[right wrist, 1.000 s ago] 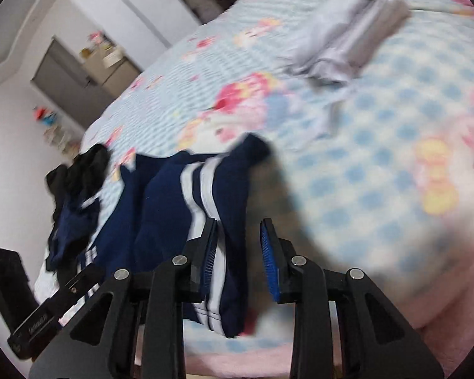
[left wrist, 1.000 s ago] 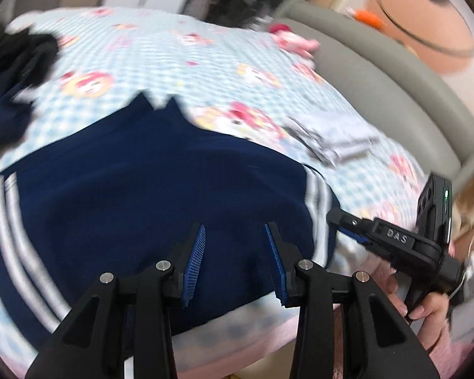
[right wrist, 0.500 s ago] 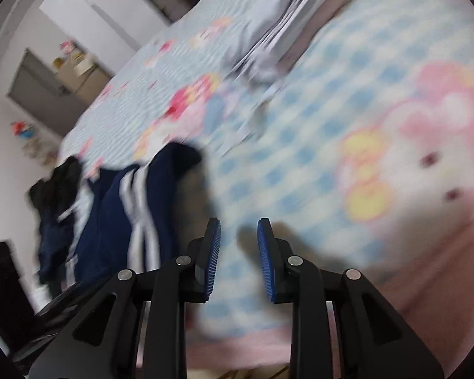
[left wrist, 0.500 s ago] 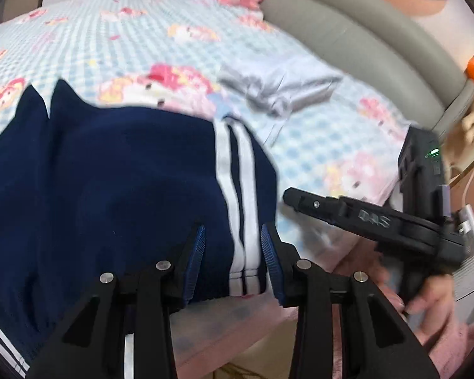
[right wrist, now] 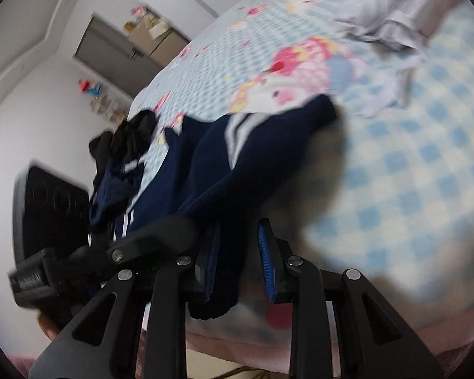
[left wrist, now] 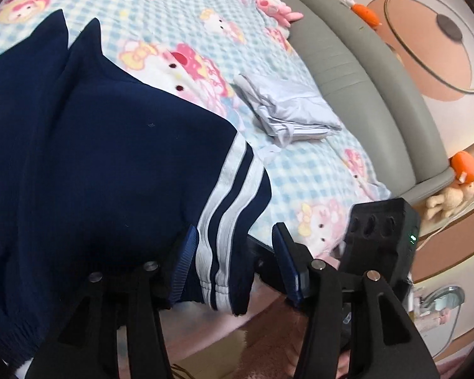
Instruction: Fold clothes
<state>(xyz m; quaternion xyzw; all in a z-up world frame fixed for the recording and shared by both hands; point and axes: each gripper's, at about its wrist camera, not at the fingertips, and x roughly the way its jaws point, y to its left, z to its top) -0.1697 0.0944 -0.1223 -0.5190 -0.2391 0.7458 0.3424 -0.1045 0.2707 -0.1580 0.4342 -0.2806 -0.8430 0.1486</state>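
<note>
Bedding in blue check with cartoon prints (left wrist: 180, 6) is filling both frames, a grey headboard (left wrist: 357, 72) curving at upper right. We are holding the navy garment (left wrist: 104, 164) at the bed's near edge: left gripper (left wrist: 233, 262) and right gripper (right wrist: 238, 252) fingers are standing apart around its hem. Folded pale clothes (left wrist: 287, 113) are lying beyond.

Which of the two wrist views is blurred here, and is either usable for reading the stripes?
Left wrist view: sharp, white stripes on the navy garment clear, fisheye bending at edges. Right wrist view: motion-blurred, bedsheet checks smeared, stripes soft.
</note>
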